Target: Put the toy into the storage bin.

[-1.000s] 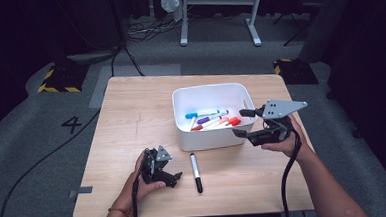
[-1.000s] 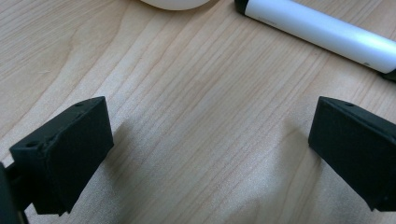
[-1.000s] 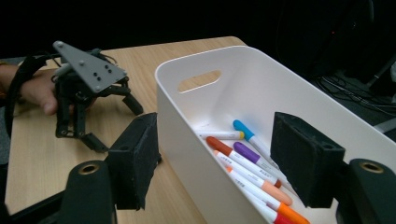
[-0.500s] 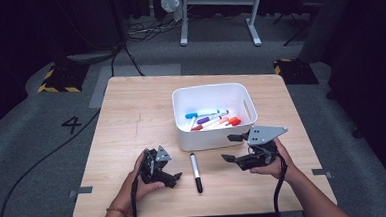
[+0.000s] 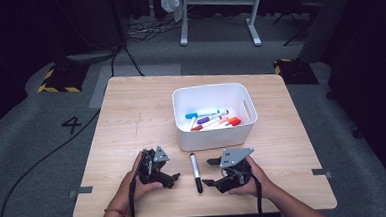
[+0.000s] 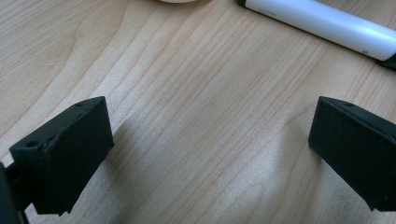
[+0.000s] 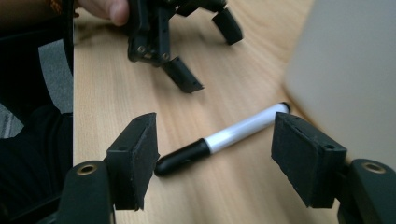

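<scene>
A white marker with a black cap [image 5: 196,172] lies on the wooden table [image 5: 131,116] in front of the white bin [image 5: 212,88]. Several coloured markers [image 5: 209,118] lie in the bin. My right gripper [image 5: 209,172] hangs low just right of the marker, pointing left at it. Its jaws are open and have just opened a little further. In the right gripper view the marker [image 7: 224,137] lies on the table ahead of the right gripper [image 7: 215,154], untouched. My left gripper [image 5: 171,168] rests left of the marker, open [image 6: 210,154] over bare wood, with the marker [image 6: 322,25] beyond it.
The bin's wall [image 7: 345,70] stands close on the right in the right gripper view. The left gripper [image 7: 187,60] and its hand face the right one across the marker. The table's near edge [image 5: 201,212] is close behind both hands.
The right gripper has come down and back from beside the bin to the table next to the lying marker. The left gripper has stayed put.
</scene>
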The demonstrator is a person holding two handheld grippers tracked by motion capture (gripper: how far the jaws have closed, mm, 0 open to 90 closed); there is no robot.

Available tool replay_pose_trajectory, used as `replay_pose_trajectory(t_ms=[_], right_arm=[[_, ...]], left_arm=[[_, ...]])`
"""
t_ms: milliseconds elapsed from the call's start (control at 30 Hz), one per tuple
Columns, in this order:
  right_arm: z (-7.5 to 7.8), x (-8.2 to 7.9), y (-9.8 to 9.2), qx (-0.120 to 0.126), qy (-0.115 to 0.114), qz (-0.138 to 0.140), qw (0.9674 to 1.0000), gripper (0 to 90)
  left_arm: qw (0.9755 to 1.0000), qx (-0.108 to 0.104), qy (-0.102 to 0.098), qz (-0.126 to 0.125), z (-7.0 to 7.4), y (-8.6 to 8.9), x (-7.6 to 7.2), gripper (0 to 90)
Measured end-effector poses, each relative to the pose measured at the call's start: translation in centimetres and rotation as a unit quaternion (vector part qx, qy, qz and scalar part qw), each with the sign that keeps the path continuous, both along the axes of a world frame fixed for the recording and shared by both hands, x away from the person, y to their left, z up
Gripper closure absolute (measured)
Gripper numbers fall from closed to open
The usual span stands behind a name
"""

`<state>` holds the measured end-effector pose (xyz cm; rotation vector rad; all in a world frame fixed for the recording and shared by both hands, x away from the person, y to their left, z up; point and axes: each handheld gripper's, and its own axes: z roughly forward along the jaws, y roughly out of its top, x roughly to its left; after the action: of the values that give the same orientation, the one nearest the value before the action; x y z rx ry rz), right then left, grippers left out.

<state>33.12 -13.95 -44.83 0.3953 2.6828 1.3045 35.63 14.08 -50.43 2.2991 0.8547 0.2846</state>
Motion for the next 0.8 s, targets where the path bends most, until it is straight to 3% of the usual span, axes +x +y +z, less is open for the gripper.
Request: replay_pose_trajectory(t_ms=[100,233,500,633,800], right_arm=[[-1.0,-0.6,1.1,0.001,0.011,0.005,0.9999,31.8],[-2.4,-0.9,2.3,-0.016,0.018,-0.006,0.9997,32.1],[-4.3,-0.7,2.8,-0.046,0.011,-0.024,0.9986,33.9],[-5.0,0.0,2.5,-0.054,0.014,-0.036,0.9978,38.4],[-5.0,0.9,1.2,-0.04,0.018,-0.042,0.9981,56.2]], left_arm=[[1.0,-0.001,0.0,0.001,0.0,0.0,0.0,0.0],[1.0,0.001,0.0,0.003,0.0,-0.1,0.0,0.0],[1.0,0.001,0.001,0.003,0.0,-0.1,0.0,0.0],[1.0,0.001,0.001,0.003,0.0,-0.1,0.0,0.0],[1.0,0.001,0.001,0.003,0.0,-0.1,0.0,0.0]])
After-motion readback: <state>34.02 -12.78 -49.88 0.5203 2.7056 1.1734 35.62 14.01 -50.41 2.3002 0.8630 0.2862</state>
